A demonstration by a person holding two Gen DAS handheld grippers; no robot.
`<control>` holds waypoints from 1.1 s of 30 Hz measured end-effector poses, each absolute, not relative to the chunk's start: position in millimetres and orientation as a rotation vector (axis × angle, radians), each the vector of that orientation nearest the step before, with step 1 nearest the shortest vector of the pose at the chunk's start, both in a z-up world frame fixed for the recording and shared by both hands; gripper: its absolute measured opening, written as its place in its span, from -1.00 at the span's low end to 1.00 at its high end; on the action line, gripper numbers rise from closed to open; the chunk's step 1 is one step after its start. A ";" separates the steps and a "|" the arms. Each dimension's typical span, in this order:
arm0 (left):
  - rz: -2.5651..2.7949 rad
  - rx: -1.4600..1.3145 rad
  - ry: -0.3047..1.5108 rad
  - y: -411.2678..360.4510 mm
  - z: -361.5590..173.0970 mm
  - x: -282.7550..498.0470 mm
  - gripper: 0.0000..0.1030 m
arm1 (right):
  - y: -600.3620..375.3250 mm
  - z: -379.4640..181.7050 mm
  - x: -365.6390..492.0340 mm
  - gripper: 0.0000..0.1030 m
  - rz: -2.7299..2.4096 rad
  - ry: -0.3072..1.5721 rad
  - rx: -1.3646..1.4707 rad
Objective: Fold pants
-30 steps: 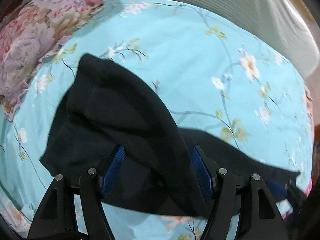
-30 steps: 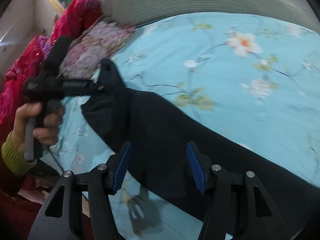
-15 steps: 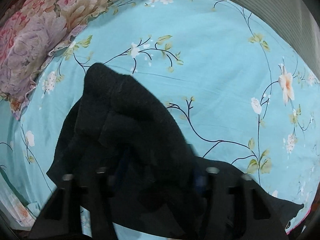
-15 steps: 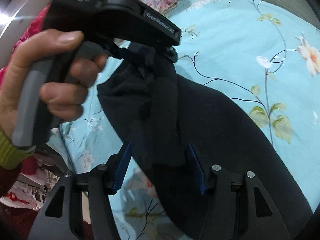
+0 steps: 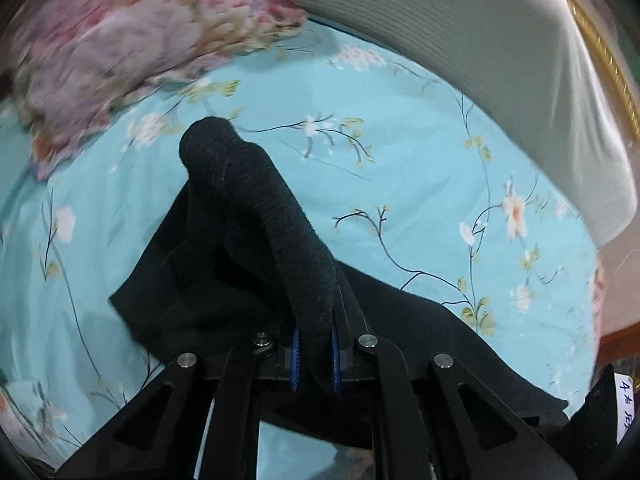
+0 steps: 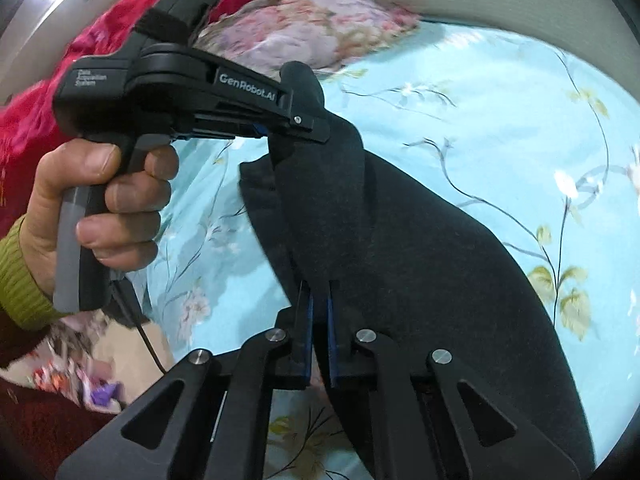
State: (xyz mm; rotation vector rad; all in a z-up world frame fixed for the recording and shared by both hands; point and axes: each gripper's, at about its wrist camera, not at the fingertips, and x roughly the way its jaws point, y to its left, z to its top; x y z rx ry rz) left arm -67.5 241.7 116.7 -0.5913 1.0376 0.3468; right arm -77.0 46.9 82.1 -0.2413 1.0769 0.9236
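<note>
Pinching black cloth in both tools, I find a good deal hard to make out. My left gripper (image 5: 314,354) has its blue pads (image 5: 295,354) nearly together and still closing, with a ridge of the pants (image 5: 256,240) caught between them; the fingertips are buried in the dark fabric, so only thin blue strips show. My right gripper (image 6: 318,332) has its jaws pressed together on another fold of the same pants (image 6: 420,260), and here too the cloth covers most of the pads.

In the left wrist view the pillow (image 5: 120,44) at the far left is smeared by blur, and the pants run out of the picture at the near right, so their full length is hidden. A white label at the near right edge bears writing I cannot read. In the right wrist view my left hand (image 6: 104,208) grips the handle of the left gripper (image 6: 304,128), whose tip bites the far end of the pants; a green cuff (image 6: 16,276) is cut off by the left edge. Clutter at the near left is too blurred to name.

The pants lie on the blue flowered sheet (image 5: 420,184). From my left gripper they rise as a rolled ridge running away to the far left, with a flatter part spreading left and right. From my right gripper they stretch up to the left gripper and sweep down the right side, off the near edge. A red blanket (image 6: 40,120) sits far left, beside the pillow (image 6: 320,28).
</note>
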 end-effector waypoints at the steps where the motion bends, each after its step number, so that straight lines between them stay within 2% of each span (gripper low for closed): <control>1: 0.349 -0.600 1.027 245.2 115.5 -72.7 -0.81 | 49.1 80.5 -78.3 -0.87 0.929 1.071 -0.266; 10: 0.359 -0.695 1.000 255.7 85.7 -122.1 -0.83 | 64.9 64.5 -87.4 -0.87 0.942 1.097 -0.382; 22: 0.324 -0.742 1.022 259.7 55.1 -134.3 -0.76 | 69.3 40.3 -80.4 -0.87 0.903 1.169 -0.443; 28: 0.361 -0.767 1.032 269.0 54.4 -148.8 -0.41 | 65.8 39.3 -76.4 -0.82 0.876 1.203 -0.421; 30: 0.375 -0.771 1.035 273.3 57.0 -153.8 -0.22 | 64.6 40.2 -75.8 -0.78 0.869 1.213 -0.411; 31: 0.383 -0.774 1.036 275.4 58.4 -156.0 -0.17 | 63.0 41.3 -75.4 -0.72 0.866 1.216 -0.408; 33: 0.404 -0.780 1.039 281.2 60.9 -160.3 0.00 | 57.9 43.6 -74.6 -0.46 0.856 1.226 -0.397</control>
